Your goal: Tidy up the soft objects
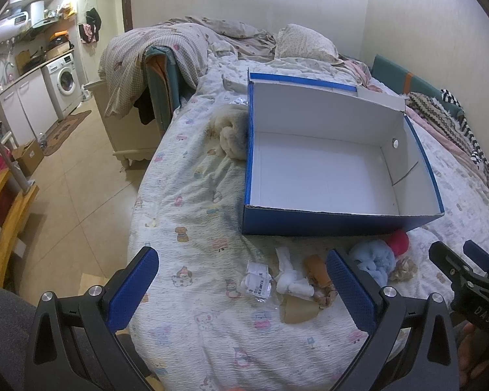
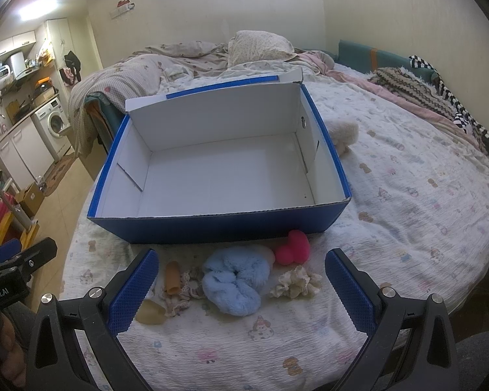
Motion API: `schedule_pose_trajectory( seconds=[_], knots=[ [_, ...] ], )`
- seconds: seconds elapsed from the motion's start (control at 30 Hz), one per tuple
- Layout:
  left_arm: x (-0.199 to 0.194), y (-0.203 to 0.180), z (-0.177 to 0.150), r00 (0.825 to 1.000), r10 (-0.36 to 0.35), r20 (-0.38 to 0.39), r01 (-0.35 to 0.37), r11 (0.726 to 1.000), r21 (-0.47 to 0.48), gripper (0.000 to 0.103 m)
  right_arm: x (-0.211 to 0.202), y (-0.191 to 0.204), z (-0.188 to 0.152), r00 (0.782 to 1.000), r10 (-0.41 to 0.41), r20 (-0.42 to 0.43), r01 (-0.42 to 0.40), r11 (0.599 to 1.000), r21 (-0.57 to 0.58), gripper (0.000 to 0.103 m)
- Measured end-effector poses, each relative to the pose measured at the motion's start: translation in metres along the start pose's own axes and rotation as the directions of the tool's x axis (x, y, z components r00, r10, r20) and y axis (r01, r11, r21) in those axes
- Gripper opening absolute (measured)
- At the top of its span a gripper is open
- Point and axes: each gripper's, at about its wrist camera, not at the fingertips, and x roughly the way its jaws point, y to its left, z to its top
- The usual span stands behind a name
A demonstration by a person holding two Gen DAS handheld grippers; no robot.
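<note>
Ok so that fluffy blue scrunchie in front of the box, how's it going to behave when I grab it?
The blue scrunchie looks plush and crumpled, so it will probably squash and flop. It likely weighs little. Lying slumped on the bedsheet, it seems unlikely to roll.

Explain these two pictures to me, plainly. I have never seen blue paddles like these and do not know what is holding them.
There is no robot: a person holds a two-finger clamp in each hand, with a camera looking out along its blue fingers. One picture comes from the left gripper, the other from the right gripper. Both are open and hold nothing. They hover over a bed on which an open blue box with a white inside stands empty. In front of it lie soft things: a fluffy light blue scrunchie, a pink soft piece, a cream scrunchie and a white cloth bundle.
</note>
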Motion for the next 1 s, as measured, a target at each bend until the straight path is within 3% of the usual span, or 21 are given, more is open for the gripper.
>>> schedule_pose_trajectory(
  seconds=[0.47, 0.67, 0.87, 0.97, 1.0],
  knots=[
    [0.001, 0.001, 0.0, 1.0, 0.002, -0.003, -0.002, 1.0, -0.001, 0.103, 0.001, -0.001, 0.0, 1.0, 0.005, -0.005, -0.005, 1.0, 0.01, 0.103],
    [0.01, 0.002, -0.004, 0.999, -0.003, -0.044, 0.003, 1.0, -0.005, 0.103, 0.002, -0.001, 0.002, 1.0, 0.015, -0.017, -0.015, 1.0, 0.019, 0.103],
    [0.033, 0.006, 0.008, 0.982, 0.074, -0.176, -0.072, 0.997, 0.015, 0.103, 0.015, -0.008, 0.017, 0.993, 0.063, -0.103, -0.059, 0.997, 0.043, 0.103],
    [0.055, 0.013, 0.014, 0.959, 0.043, -0.279, -0.049, 0.999, -0.014, 0.103, 0.027, -0.012, 0.025, 0.983, 0.093, -0.157, -0.083, 0.994, 0.07, 0.103],
    [0.066, 0.015, 0.015, 0.944, 0.028, -0.329, -0.041, 0.999, -0.032, 0.103, 0.031, -0.013, 0.028, 0.98, 0.097, -0.172, -0.085, 0.994, 0.075, 0.103]
  ],
)
